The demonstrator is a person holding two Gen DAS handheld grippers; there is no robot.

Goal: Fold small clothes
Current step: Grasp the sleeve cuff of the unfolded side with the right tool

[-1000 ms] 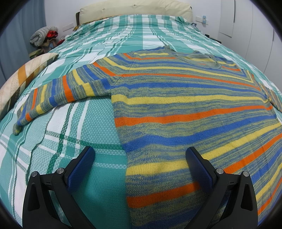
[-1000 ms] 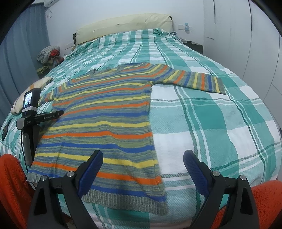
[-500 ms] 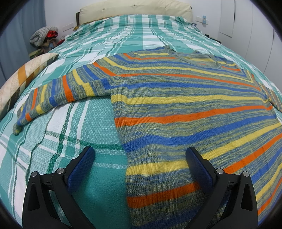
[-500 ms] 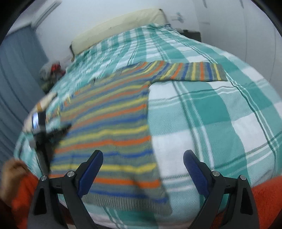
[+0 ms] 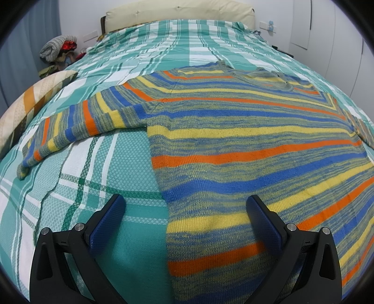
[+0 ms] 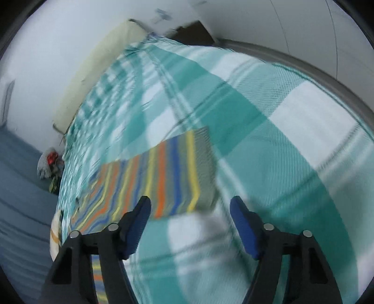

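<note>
A knitted sweater [image 5: 245, 149] with orange, yellow and blue stripes lies flat on the green and white plaid bedspread [image 5: 105, 168], its left sleeve [image 5: 70, 126] stretched out to the side. My left gripper [image 5: 185, 205] hovers open over the sweater's left side edge, nothing between its blue pads. In the blurred right wrist view, the sweater's right sleeve [image 6: 163, 173] lies spread on the bedspread [image 6: 268, 145], cuff end toward the right. My right gripper [image 6: 190, 205] is just before that cuff, its jaws closing with nothing between them.
A cream headboard [image 5: 177, 10] stands at the far end of the bed. A striped pillow [image 5: 30, 105] lies at the left edge, with a pile of clothes [image 5: 58, 48] beyond it. White wardrobe doors [image 5: 339, 35] line the right side.
My right gripper has swung fast to the right and rolled, from the sweater's hem to its right sleeve, and its jaws have narrowed. The left gripper has not moved.
</note>
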